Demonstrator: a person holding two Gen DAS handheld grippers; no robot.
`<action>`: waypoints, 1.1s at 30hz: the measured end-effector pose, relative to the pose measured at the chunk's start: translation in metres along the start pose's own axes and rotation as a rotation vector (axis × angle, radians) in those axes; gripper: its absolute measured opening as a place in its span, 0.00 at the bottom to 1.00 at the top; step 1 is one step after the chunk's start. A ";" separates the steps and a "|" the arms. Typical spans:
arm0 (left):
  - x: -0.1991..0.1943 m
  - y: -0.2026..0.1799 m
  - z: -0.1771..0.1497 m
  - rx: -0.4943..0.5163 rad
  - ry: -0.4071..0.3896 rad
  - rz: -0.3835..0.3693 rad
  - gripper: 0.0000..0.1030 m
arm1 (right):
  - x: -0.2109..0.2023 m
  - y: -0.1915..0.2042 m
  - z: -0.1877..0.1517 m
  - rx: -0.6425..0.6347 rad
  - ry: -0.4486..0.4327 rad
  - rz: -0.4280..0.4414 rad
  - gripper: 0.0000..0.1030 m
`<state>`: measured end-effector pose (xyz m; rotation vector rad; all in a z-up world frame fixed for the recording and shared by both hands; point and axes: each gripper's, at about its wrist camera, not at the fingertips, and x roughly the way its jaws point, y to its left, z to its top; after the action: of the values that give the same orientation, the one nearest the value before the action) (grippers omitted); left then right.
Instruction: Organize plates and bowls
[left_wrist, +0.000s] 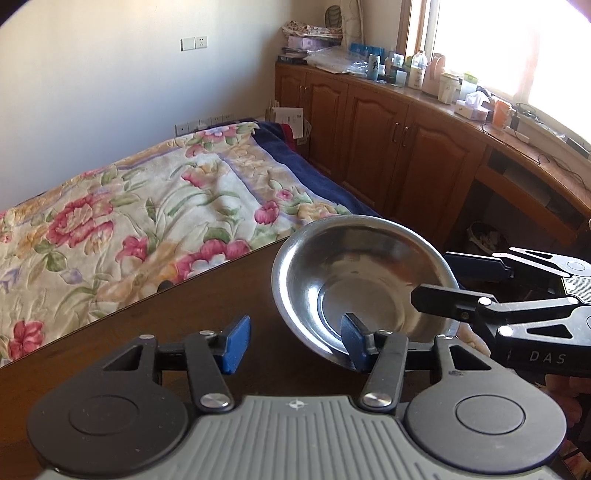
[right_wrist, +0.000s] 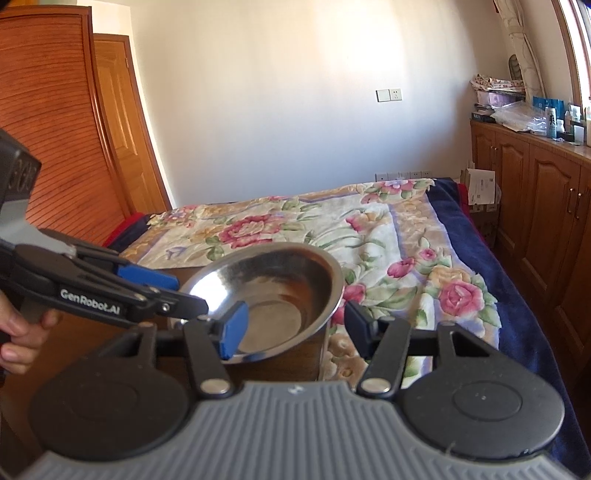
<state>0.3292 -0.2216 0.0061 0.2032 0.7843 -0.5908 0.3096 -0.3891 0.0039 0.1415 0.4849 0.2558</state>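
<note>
Bedding in a floral print (left_wrist: 147, 206) fills the space beyond the dark wooden table (left_wrist: 184, 325), and wooden cabinets (left_wrist: 388, 147) run past the steel bowl (left_wrist: 362, 280) on its far right side. The bowl is the landmark: it sits near the table's corner, close to the edge nearest the bed, and appears tilted, its near rim raised. My judgement is that the chief risk lies there: a thin, slick metal rim so near the edge could skid out from a half-made grip and slide or tip off toward the bed, especially if the two tools pull unevenly. The left gripper (left_wrist: 295, 341) stands partly spread; one blue pad (left_wrist: 352, 341) lies inside the bowl against the near wall, while its other pad (left_wrist: 236, 343) hangs clear over the table, well left of the bowl, so nothing is pinched. The right gripper (right_wrist: 295, 328) is likewise part open, straddling the bowl's rim: its left pad (right_wrist: 234, 328) sits inside the bowl and its other finger (right_wrist: 360, 326) just outside the wall, apart from it. Neither tool grips the bowl yet as far as the views show.
</note>
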 end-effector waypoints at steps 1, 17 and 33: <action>0.001 0.001 0.001 -0.002 0.003 0.000 0.54 | 0.001 -0.001 0.001 0.006 0.002 0.001 0.53; -0.007 0.003 0.003 -0.040 0.021 -0.037 0.36 | 0.012 -0.006 -0.003 0.089 0.045 0.052 0.27; -0.068 0.004 0.000 -0.041 -0.055 -0.041 0.36 | -0.022 0.025 0.023 0.038 -0.004 0.070 0.27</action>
<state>0.2936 -0.1901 0.0550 0.1335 0.7482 -0.6159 0.2958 -0.3726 0.0385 0.1959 0.4815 0.3146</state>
